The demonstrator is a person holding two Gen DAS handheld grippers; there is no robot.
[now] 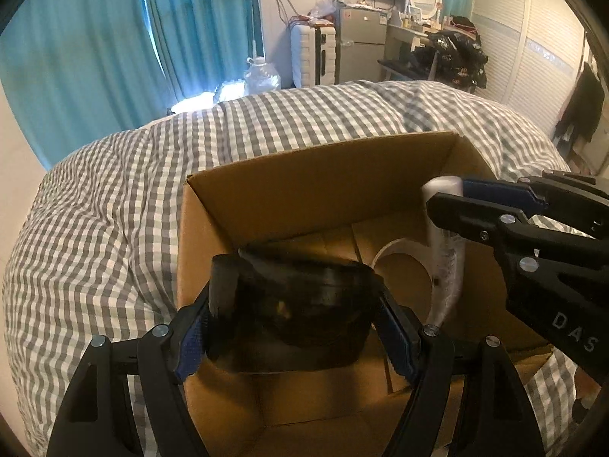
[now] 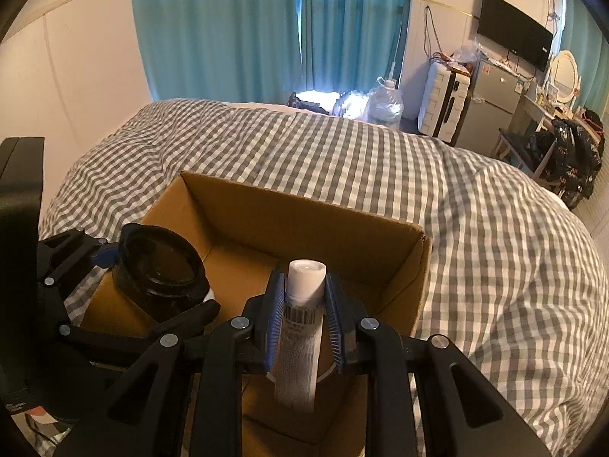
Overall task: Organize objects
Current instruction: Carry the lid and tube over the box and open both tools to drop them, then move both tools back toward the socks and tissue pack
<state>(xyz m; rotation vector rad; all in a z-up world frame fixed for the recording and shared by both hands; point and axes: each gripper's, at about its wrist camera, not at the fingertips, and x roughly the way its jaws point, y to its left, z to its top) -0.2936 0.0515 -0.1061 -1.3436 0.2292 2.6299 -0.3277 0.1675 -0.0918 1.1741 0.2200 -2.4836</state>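
Fingers [image 1: 399,346] of the left gripper [image 1: 300,339] are seen spread wide and pressed against both sides of a dark jar [image 1: 300,312], which is held tilted over the open cardboard box [image 1: 323,175]. From the right wrist view the same jar [image 2: 160,266] is shown with its black lid facing up, at the left end of the box [image 2: 304,221], just above its rim. On the right gripper [image 2: 304,327], the blue-padded fingers [image 2: 276,320] are clamped close together on a white tube [image 2: 302,320], which is held upright with its cap on top and a barcode showing between the pads. From the left wrist view the tube [image 1: 445,266] is seen hanging down inside the right part of the box, with the right gripper [image 1: 449,198] gripping it near the top. A pale ring, possibly a roll of tape [image 1: 399,251], is made out on the box floor beside the tube, though the view is too blurred for certainty. The box is set on a bed covered with a grey-and-white checked quilt [image 2: 475,228]. Blue curtains [image 2: 266,30] are hung behind the bed.
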